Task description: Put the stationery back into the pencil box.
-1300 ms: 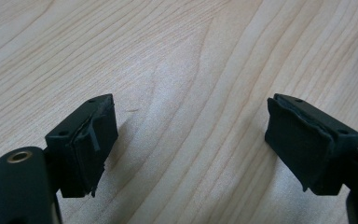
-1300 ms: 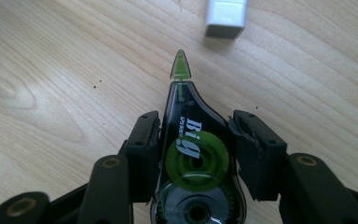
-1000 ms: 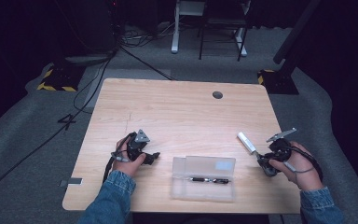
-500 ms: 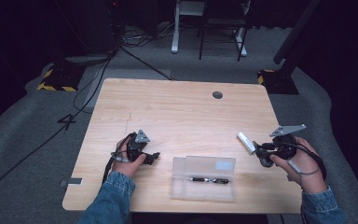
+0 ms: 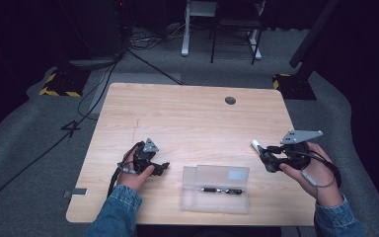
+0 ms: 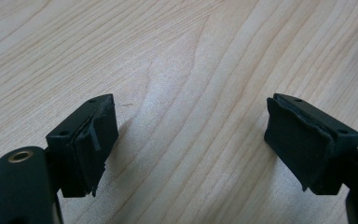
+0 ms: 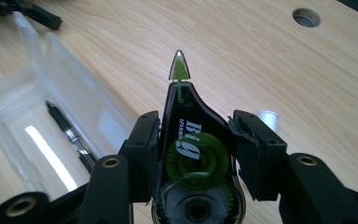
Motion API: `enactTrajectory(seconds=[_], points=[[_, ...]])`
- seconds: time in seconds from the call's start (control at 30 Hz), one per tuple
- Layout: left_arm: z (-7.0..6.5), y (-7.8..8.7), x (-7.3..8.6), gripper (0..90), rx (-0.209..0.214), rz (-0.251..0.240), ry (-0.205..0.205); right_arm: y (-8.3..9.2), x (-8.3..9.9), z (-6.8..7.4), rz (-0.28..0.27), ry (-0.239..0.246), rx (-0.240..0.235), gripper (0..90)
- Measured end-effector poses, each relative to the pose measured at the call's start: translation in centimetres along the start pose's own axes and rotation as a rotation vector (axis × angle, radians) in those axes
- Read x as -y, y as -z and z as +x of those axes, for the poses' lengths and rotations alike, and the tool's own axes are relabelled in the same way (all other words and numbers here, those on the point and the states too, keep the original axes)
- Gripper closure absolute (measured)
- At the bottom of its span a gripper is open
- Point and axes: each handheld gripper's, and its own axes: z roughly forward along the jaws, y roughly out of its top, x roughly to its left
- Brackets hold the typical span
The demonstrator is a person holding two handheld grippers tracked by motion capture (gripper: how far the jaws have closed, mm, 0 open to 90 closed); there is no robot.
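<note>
My right gripper (image 7: 196, 135) is shut on a black correction tape roller (image 7: 182, 105) with a green wheel and a green pointed tip; the jaws clamp its two sides and the tip points away from me. In the high view the right gripper (image 5: 268, 159) hangs above the table's right side, with a small white piece (image 5: 255, 144) at its front end. A clear plastic case (image 5: 216, 200) lies open near the front edge with a black pen (image 5: 220, 190) inside. My left gripper (image 5: 161, 168) rests on the table left of the case, and its jaws (image 6: 191, 135) stand open over bare wood.
The wooden table (image 5: 187, 118) has a round cable hole (image 5: 230, 100) at the back. The case (image 7: 23, 88) and pen (image 7: 70, 135) lie left of the held roller in the right gripper view. Cables and stands sit on the dark floor behind.
My right hand has risen and drifted a little toward the table's back with the roller in its grip. The left hand, the case and the pen have stayed put.
</note>
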Motion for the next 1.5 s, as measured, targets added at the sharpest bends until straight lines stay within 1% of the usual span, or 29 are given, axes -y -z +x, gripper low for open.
enactTrajectory(seconds=[0.07,0.1,0.13,0.17,0.2,0.23,0.3,0.33,0.4,0.47,0.5,0.53,0.7,0.77,0.8,0.9,0.97,1.0,1.07,1.2,1.23,1.3,1.37,1.4,1.43,1.5], points=[[0.0,0.0,0.0,17.2,0.000,0.000,0.002,-0.1,-0.1,0.3,-0.003,0.006,-0.009,53.3],[0.0,0.0,0.0,17.2,-0.002,0.000,-0.002,-0.2,-0.4,0.8,-0.009,0.027,-0.037,53.3],[0.0,0.0,0.0,17.2,-0.003,0.001,0.000,-0.2,-0.4,0.8,-0.009,0.027,-0.037,53.3],[0.0,0.0,0.0,17.2,-0.002,0.000,0.000,-0.3,-0.5,1.1,-0.008,0.033,-0.046,53.2],[0.0,0.0,0.0,17.2,-0.003,0.001,0.000,-0.3,-0.5,1.4,-0.011,0.041,-0.056,53.2],[0.0,0.0,0.0,17.2,-0.003,0.001,0.000,-0.4,-0.7,1.9,-0.010,0.054,-0.077,53.2],[0.0,0.0,0.0,17.2,-0.003,0.001,-0.001,-0.4,-0.7,2.1,-0.012,0.059,-0.083,53.2],[0.0,0.0,0.0,17.2,-0.002,0.000,0.000,-0.6,-0.9,2.6,-0.010,0.074,-0.101,53.2],[0.0,0.0,0.0,17.2,-0.001,0.000,0.002,-0.8,-1.0,3.1,-0.005,0.093,-0.118,53.2],[0.0,0.0,0.0,17.2,-0.001,0.000,0.002,-1.0,-1.1,3.6,0.004,0.108,-0.137,53.2],[0.0,0.0,0.0,17.2,-0.001,0.000,0.002,-1.0,-1.1,3.6,0.004,0.108,-0.137,53.2],[0.0,0.0,0.0,17.2,-0.001,0.001,0.002,-1.2,-1.2,4.1,0.014,0.123,-0.155,53.2],[0.0,0.0,0.0,17.2,-0.002,0.001,0.000,-1.8,-1.2,5.1,0.046,0.156,-0.187,53.2],[0.0,0.0,0.0,17.2,-0.002,0.001,-0.001,-1.9,-1.3,5.3,0.049,0.163,-0.193,53.2],[0.0,0.0,0.0,17.1,-0.001,0.000,0.002,-2.1,-1.3,5.8,0.056,0.182,-0.214,53.2],[0.0,0.0,0.0,17.2,-0.002,0.001,-0.001,-2.5,-1.3,6.4,0.071,0.210,-0.242,53.2],[0.0,0.0,0.0,17.2,-0.002,0.001,0.001,-2.7,-1.3,6.5,0.079,0.219,-0.250,53.2],[0.0,0.0,0.0,17.1,-0.002,0.001,0.000,-3.1,-1.3,6.8,0.096,0.228,-0.268,53.2],[0.0,0.0,0.0,17.1,-0.003,0.000,0.001,-3.5,-1.2,7.0,0.111,0.235,-0.275,53.2],[0.0,0.0,0.0,17.1,-0.001,0.001,0.001,-4.1,-1.1,7.3,0.123,0.251,-0.294,53.2],[0.0,0.0,0.0,17.1,-0.001,0.001,0.002,-4.5,-1.0,7.6,0.131,0.267,-0.309,53.2],[0.0,0.0,0.0,17.1,-0.003,0.001,-0.001,-4.9,-1.0,7.7,0.135,0.271,-0.322,53.2],[0.0,0.0,0.0,17.2,-0.001,0.000,0.001,-5.4,-0.9,7.9,0.146,0.289,-0.331,53.2],[0.0,0.0,0.0,17.1,-0.001,0.000,0.001,-5.4,-0.9,7.9,0.146,0.289,-0.331,53.2],[0.0,0.0,0.0,17.1,-0.001,0.000,0.002,-6.0,-0.7,8.0,0.162,0.295,-0.344,53.2],[0.0,0.0,0.0,17.1,0.001,0.000,0.003,-6.2,-0.6,8.0,0.168,0.301,-0.351,53.2]])
